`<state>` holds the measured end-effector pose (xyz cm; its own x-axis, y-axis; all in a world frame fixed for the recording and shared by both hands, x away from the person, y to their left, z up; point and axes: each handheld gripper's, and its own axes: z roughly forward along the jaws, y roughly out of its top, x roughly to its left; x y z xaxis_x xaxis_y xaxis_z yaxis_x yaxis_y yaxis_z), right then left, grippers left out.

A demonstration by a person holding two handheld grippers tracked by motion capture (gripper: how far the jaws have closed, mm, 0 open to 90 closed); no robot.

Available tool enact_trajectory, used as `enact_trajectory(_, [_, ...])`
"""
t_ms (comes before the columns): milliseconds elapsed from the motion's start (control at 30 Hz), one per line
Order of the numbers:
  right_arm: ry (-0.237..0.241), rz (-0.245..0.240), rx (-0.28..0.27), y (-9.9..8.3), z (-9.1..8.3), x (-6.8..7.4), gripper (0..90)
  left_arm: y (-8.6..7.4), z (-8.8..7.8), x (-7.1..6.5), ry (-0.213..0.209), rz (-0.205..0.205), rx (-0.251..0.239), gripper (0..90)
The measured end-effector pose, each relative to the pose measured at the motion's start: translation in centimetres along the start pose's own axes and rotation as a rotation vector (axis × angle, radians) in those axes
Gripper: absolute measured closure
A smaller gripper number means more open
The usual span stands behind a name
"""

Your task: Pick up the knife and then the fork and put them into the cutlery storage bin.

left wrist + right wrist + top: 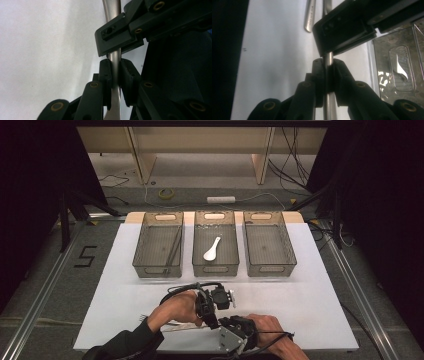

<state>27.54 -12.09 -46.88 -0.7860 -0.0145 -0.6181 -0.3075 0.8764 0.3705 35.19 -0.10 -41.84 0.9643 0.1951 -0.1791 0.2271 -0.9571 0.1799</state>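
I had both grippers at the table's [310, 270] near edge: left gripper [115, 75] and right gripper [328, 75] each pinched 1 metal utensil handle [115, 53], ends hidden. A second handle's [310, 15] engraving was unreadable.

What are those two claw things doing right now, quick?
Left gripper: jaws closed on a metal utensil handle.
Right gripper: jaws closed on a metal utensil handle too.

A spoon [212, 249] is lying in the middle bin [215, 268]; tape [166, 193] is sitting on the floor [45, 270].
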Motion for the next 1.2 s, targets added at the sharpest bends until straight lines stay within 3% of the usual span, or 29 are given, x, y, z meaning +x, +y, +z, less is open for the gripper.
enact_trajectory(333, [0.038, -0.006, -0.006, -0.2, -0.6, -0.3, 84.6, -0.2, -0.3, 0.0, -0.029, 0.004, -0.041, 79.5])
enact_trajectory(433, [0.048, 0.015, -0.014, -0.3, -0.9, -0.7, 84.8, -0.3, -0.6, 0.1, -0.047, 0.000, -0.071, 78.6])
enact_trajectory(600, [0.048, 0.037, 0.001, -0.5, -1.1, -0.9, 84.9, -0.5, -1.1, 0.2, -0.028, -0.013, -0.097, 76.4])
enact_trajectory(633, [0.053, 0.057, 0.017, -0.7, -1.1, -1.0, 84.9, -0.6, -1.3, 0.3, -0.024, -0.019, -0.103, 70.0])
enact_trajectory(667, [0.040, 0.027, 0.015, -1.0, -1.0, -1.2, 84.9, -0.7, -1.5, 0.4, -0.017, -0.022, -0.114, 69.7])
enact_trajectory(700, [0.040, 0.027, 0.015, -1.0, -1.0, -1.2, 84.9, -0.8, -1.8, 0.5, -0.016, -0.026, -0.126, 69.7])
enact_trajectory(733, [0.041, 0.110, 0.014, -1.2, -1.0, -1.1, 85.0, -1.0, -2.0, 0.6, -0.012, -0.030, -0.139, 68.4])
enact_trajectory(800, [0.025, 0.128, 0.021, -1.5, -1.1, -1.4, 85.0, -1.4, -2.6, 0.8, 0.012, -0.035, -0.167, 60.3])
enact_trajectory(833, [0.017, 0.131, 0.024, -1.7, -1.1, -1.7, 85.0, -1.9, -3.3, 1.0, 0.042, -0.052, -0.215, 59.2])
enact_trajectory(900, [0.008, 0.170, 0.032, -2.3, -1.2, -2.0, 84.9, -2.2, -3.8, 1.1, 0.054, -0.063, -0.234, 53.7])
enact_trajectory(933, [0.004, 0.193, 0.037, -2.5, -1.3, -2.2, 84.9, -2.9, -4.7, 1.4, 0.097, -0.088, -0.286, 47.8])
enact_trajectory(967, [0.004, 0.193, 0.037, -2.5, -1.3, -2.2, 84.9, -2.9, -4.7, 1.4, 0.097, -0.088, -0.286, 43.5])
enact_trajectory(1000, [-0.007, 0.227, 0.047, -3.1, -1.4, -2.7, 84.9, -3.2, -5.2, 1.6, 0.113, -0.106, -0.308, 41.9])
enact_trajectory(1033, [-0.007, 0.227, 0.047, -3.1, -1.4, -2.7, 84.9, -3.6, -5.6, 1.7, 0.125, -0.122, -0.330, 41.9])
enact_trajectory(1100, [-0.015, 0.271, 0.052, -3.8, -1.5, -3.2, 84.9, -4.5, -6.4, 2.1, 0.161, -0.146, -0.385, 36.3])
enact_trajectory(1167, [-0.037, 0.363, 0.059, -4.9, -1.7, -4.1, 84.9, -5.3, -7.1, 2.2, 0.194, -0.170, -0.444, 30.9])
enact_trajectory(1200, [-0.044, 0.375, 0.062, -5.2, -1.8, -4.4, 84.9, -5.6, -7.2, 2.2, 0.201, -0.176, -0.470, 30.1])
